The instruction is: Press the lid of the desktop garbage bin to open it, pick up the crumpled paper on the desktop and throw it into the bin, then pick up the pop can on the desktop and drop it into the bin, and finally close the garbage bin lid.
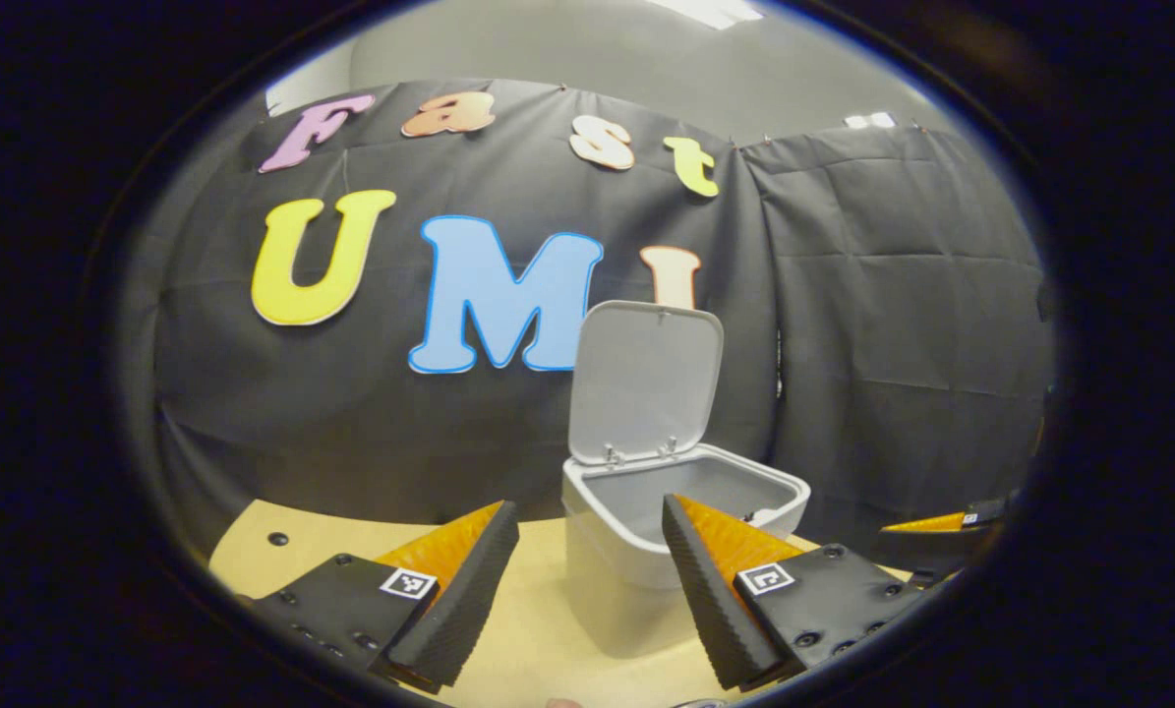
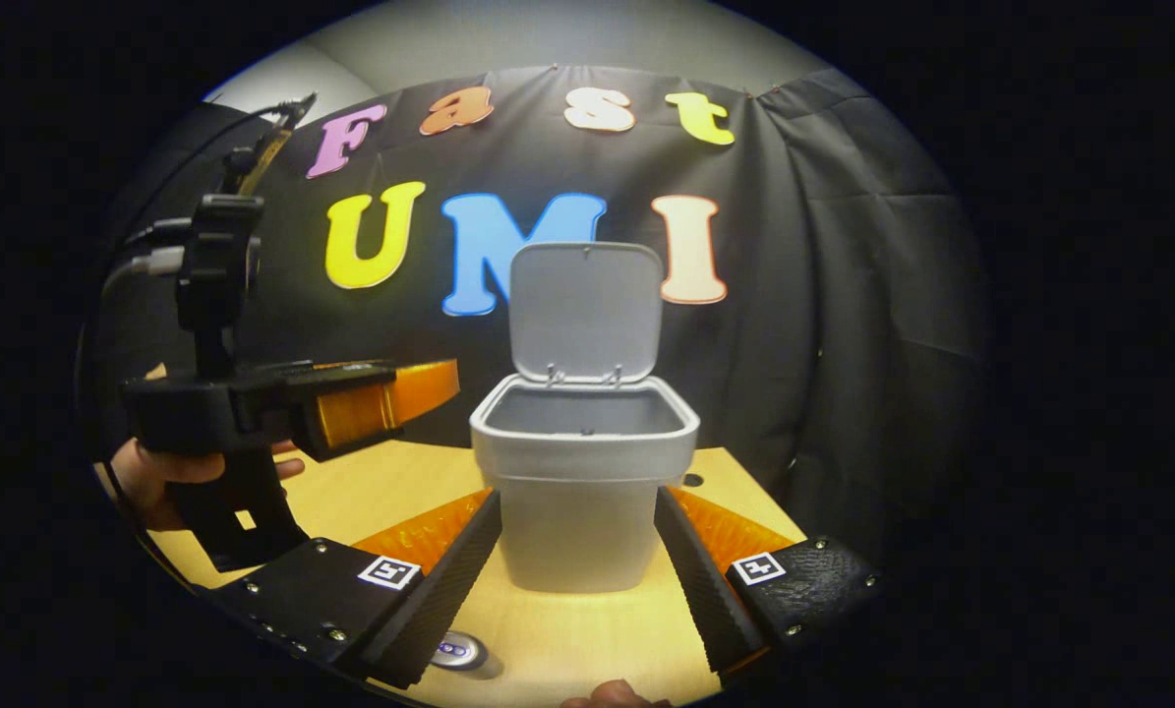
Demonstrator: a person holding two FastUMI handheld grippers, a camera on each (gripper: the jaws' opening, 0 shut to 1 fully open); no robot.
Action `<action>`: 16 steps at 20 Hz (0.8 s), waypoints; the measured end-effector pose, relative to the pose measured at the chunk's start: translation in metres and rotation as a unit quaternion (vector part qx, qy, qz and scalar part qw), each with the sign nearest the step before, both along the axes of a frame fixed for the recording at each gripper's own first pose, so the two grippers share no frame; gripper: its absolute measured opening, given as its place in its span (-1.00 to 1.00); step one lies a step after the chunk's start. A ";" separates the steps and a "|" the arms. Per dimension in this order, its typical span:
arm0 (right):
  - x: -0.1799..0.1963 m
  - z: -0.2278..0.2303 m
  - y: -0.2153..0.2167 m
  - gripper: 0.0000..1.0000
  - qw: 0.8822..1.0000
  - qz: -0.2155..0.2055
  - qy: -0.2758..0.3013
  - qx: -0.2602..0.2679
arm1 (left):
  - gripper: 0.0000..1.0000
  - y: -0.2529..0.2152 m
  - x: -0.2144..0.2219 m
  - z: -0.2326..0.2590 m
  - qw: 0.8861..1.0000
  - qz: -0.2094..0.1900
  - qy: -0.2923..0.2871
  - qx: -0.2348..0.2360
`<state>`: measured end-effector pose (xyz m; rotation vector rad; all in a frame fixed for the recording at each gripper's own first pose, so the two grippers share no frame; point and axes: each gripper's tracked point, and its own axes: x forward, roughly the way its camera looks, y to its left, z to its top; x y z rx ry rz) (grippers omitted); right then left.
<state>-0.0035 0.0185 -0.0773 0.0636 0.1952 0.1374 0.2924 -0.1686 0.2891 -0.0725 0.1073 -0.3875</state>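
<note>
Grey plastic bin (image 2: 583,492), lid (image 2: 585,310) raised at 12 o'clock | left gripper (image 1: 592,580) spread, empty | right gripper (image 2: 577,575) spread, empty | silver can (image 2: 457,650) at 7 o'clock.

In the right gripper view the right gripper (image 2: 577,565) has its fingers spread wide, nothing between them. Beyond them the garbage bin (image 2: 583,492) stands on the wooden table (image 2: 371,492), its lid (image 2: 585,310) raised upright. The top of a pop can (image 2: 457,650) lies near the left finger. A hand (image 2: 159,477) holds the left gripper (image 2: 390,398) at the left, above the table.
</note>
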 end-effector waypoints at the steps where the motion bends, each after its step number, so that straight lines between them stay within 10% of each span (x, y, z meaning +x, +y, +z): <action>1: -0.001 -0.007 0.012 0.99 1.000 0.019 0.009 -0.001 | 0.92 0.013 -0.006 -0.001 1.000 0.014 0.003 0.005; 16: -0.024 -0.129 0.086 1.00 0.972 0.158 0.168 -0.055 | 0.92 0.125 -0.068 -0.033 0.990 0.130 0.059 0.001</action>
